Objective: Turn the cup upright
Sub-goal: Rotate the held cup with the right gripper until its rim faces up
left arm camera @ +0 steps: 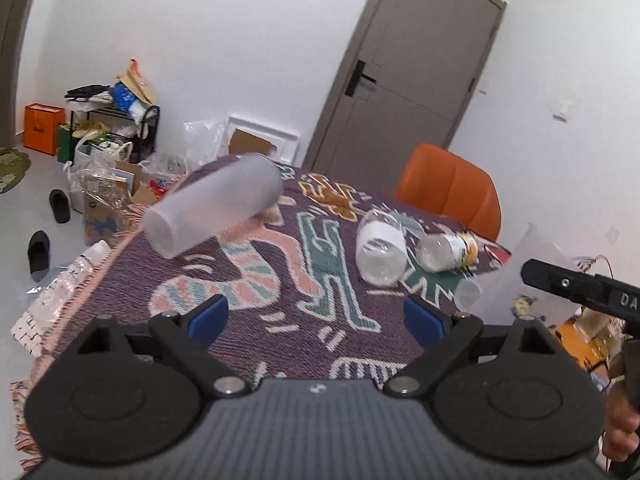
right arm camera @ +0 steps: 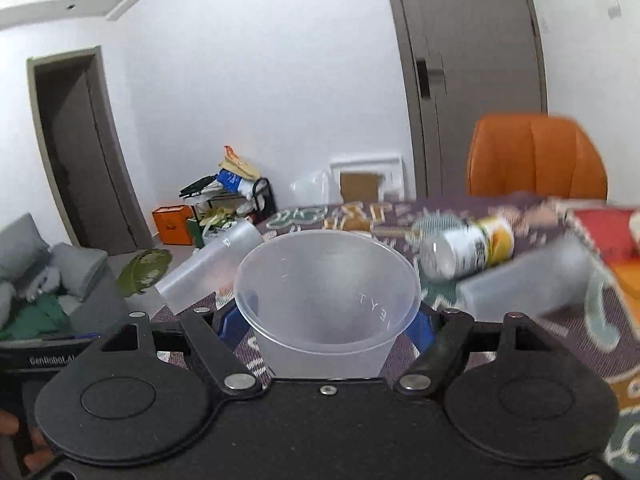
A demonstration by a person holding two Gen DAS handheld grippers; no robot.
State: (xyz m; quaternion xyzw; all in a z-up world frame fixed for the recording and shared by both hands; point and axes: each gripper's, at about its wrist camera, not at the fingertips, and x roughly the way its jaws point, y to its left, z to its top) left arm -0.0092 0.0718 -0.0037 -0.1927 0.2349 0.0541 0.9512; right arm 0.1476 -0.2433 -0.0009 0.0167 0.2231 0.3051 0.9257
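My right gripper [right arm camera: 326, 320] is shut on a clear plastic cup [right arm camera: 326, 292], mouth turned up toward the camera, held above the patterned tablecloth [right arm camera: 560, 344]. In the left wrist view the same cup [left arm camera: 536, 264] shows faintly at the right, beside the right gripper's black body [left arm camera: 580, 288]. My left gripper [left arm camera: 316, 316] is open and empty over the cloth [left arm camera: 256, 280]. A frosted tall tumbler [left arm camera: 212, 204] lies on its side at the table's far left; it also shows in the right wrist view [right arm camera: 208, 268].
Two plastic bottles [left arm camera: 380, 248] [left arm camera: 448, 250] lie on the cloth; one appears in the right view [right arm camera: 468, 252]. A clear box [right arm camera: 524, 284] and a red box [right arm camera: 604, 232] sit at right. An orange chair [left arm camera: 452, 192] stands behind the table. Clutter covers the floor at left.
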